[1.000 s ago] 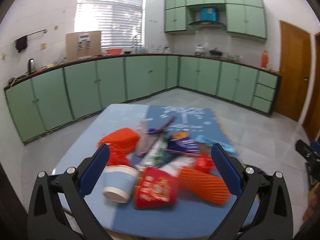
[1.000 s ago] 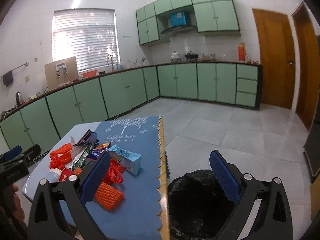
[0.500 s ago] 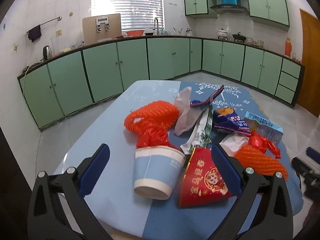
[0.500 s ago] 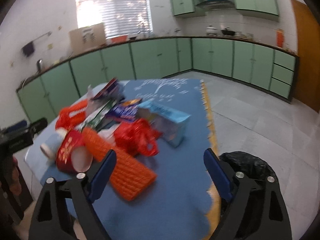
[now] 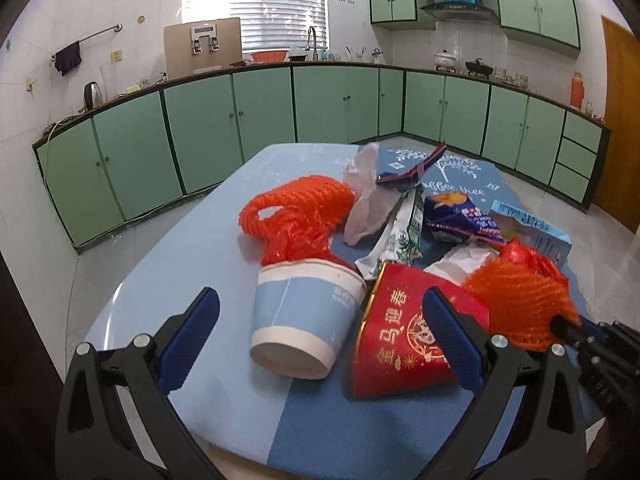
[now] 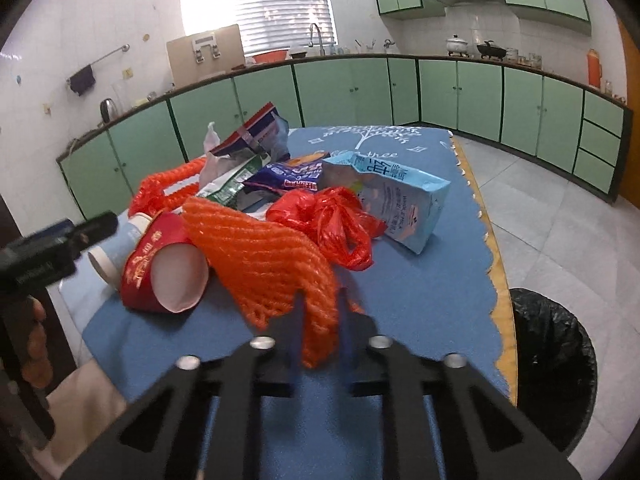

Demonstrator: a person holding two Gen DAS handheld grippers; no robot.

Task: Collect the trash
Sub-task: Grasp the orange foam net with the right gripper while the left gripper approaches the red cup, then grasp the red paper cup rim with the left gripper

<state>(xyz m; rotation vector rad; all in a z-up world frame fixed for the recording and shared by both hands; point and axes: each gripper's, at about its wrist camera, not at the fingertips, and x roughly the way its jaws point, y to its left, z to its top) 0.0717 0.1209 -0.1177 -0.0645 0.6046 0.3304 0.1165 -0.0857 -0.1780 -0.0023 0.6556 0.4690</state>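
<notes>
Right tool (image 6: 320,332) clamping the orange foam net (image 6: 260,256) on the worktop (image 6: 420,296). Left tool (image 5: 320,324) gaping wide, straddling blue paper cup (image 5: 304,320) and red cup (image 5: 404,340). Red plastic bag (image 6: 332,220) and milk carton (image 6: 396,196) crowding behind; black bin (image 6: 552,368) standing beside.

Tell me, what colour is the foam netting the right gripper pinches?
Orange foam netting; right wrist view shows it best.

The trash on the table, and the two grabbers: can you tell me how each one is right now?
left gripper: open, holding nothing
right gripper: shut on the orange foam net
orange foam net: pinched at its near end
blue paper cup: tipped on its side
red paper cup: on its side, empty
milk carton: lying down, top torn open
bin bag: open
</notes>
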